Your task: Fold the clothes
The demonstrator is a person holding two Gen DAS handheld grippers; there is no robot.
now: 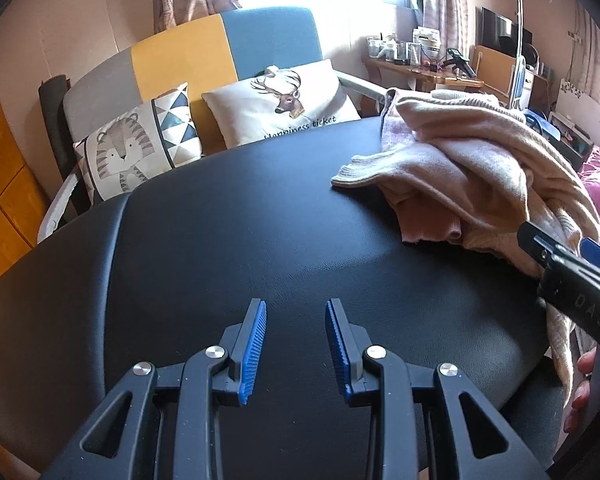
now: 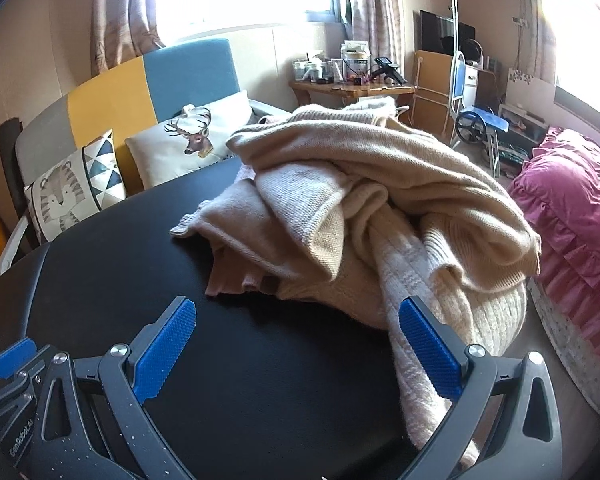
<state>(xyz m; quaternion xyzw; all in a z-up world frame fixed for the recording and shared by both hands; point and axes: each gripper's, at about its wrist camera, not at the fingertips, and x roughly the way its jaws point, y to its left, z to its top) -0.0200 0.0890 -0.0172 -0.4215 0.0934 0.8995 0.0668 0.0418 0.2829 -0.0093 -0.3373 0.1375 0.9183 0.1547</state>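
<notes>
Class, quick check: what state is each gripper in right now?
Left gripper: open, nothing between its pads, over the black table.
Right gripper: open wide, holding nothing, next to the pile of sweaters.

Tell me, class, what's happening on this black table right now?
A person holds two grippers over a black table. A heap of unfolded beige and pink knitwear lies on it. Both the left gripper and right gripper are open, holding nothing. The folding hasn't started.
</notes>
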